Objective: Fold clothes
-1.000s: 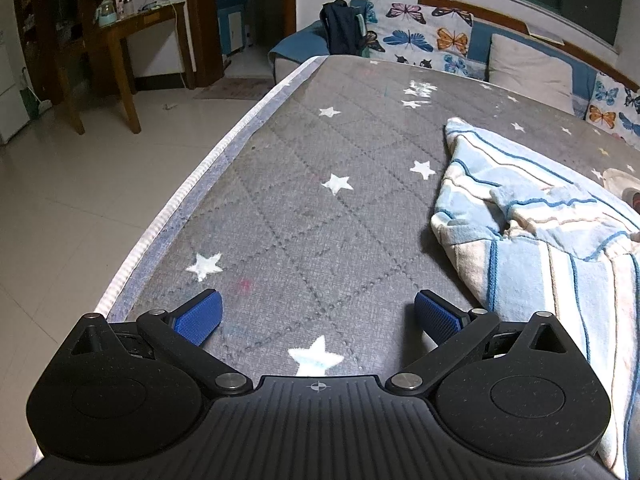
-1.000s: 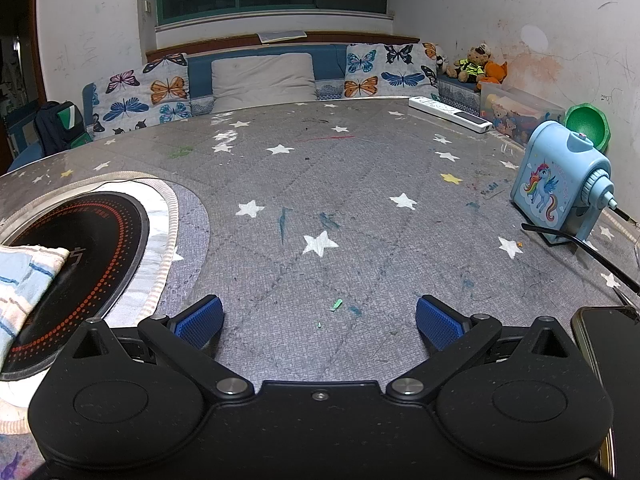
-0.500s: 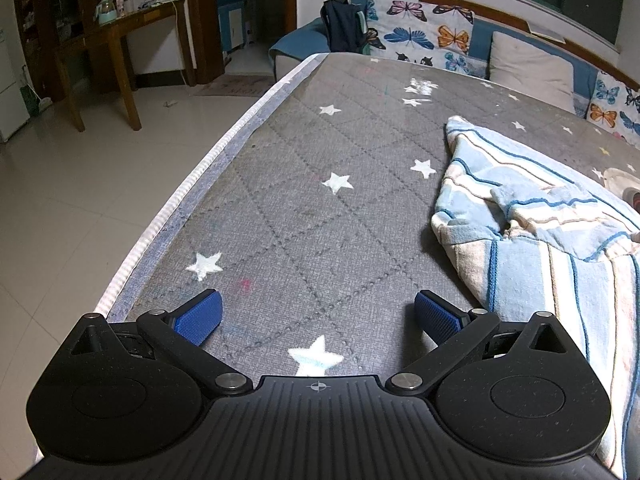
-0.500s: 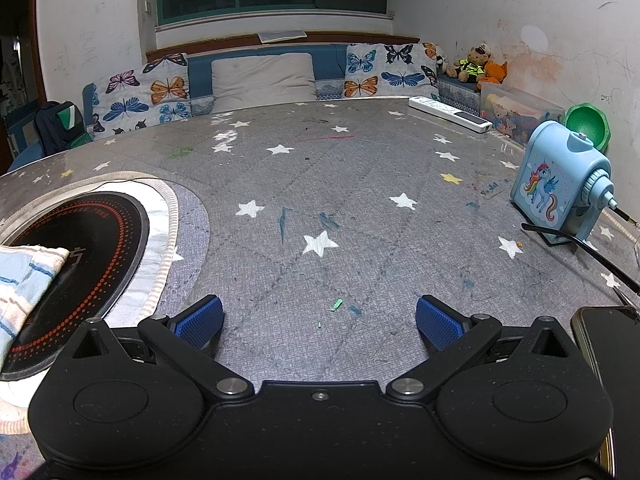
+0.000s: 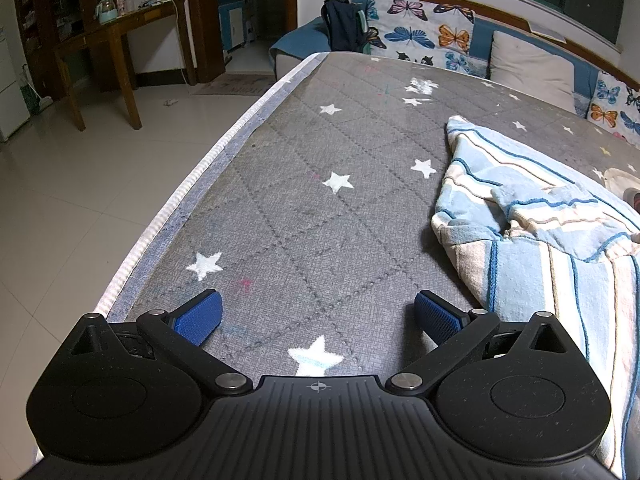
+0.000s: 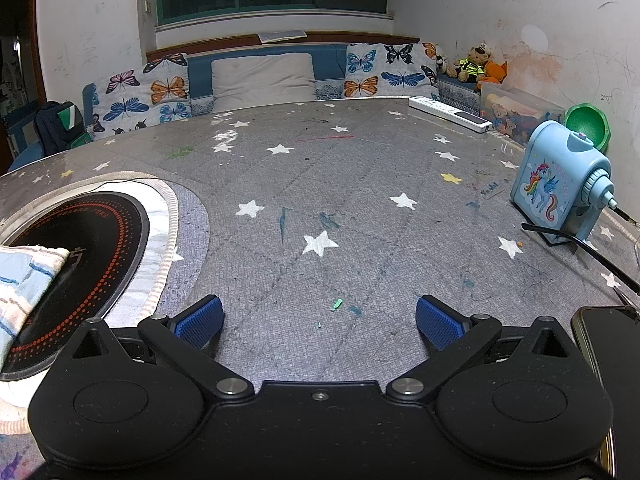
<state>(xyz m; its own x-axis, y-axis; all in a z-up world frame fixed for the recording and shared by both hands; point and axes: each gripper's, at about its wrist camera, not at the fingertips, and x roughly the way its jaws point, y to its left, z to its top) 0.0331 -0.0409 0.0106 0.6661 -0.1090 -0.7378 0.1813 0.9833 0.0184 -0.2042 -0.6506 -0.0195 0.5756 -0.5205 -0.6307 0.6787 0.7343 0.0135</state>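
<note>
— Two grippers, how do they stand?

— One left gripper [image 5: 318, 316] and one right gripper [image 6: 319, 322], each with two blue ribbed pads on black arms. Both sets of jaws are spread wide with nothing between them, just bare table cover showing in the gap.

— And clothes?

— One garment [image 5: 552, 240] that I can count: soft, fuzzy cloth in pale blue, cream and white stripes with darker blue stitched lines. It lies crumpled in rumpled folds on the table cover [image 5: 320, 208], just to the right of the left gripper's right pad, not touching it as far as I can tell. In the right wrist view one corner of it shows at the far left edge, draped over a round black cooktop [image 6: 80, 248] ringed with orange dots.

— The surface itself?

— One grey quilted cover, diamond stitching, printed with white stars and marked with scribbles; a pale ribbed trim runs along its left edge.

— Anything else, going rightward?

— In the left view, one wooden desk [image 5: 116, 36] across the tiled floor, one dark backpack [image 5: 344, 24], then butterfly-print cushions. In the right view, one white power strip [image 6: 450, 114], one boxy blue plastic pencil sharpener [image 6: 560, 184] with a unicorn picture and a crank, one green bowl [image 6: 586, 124] behind it, and one glossy dark phone [image 6: 608, 352] at the right edge.
</note>
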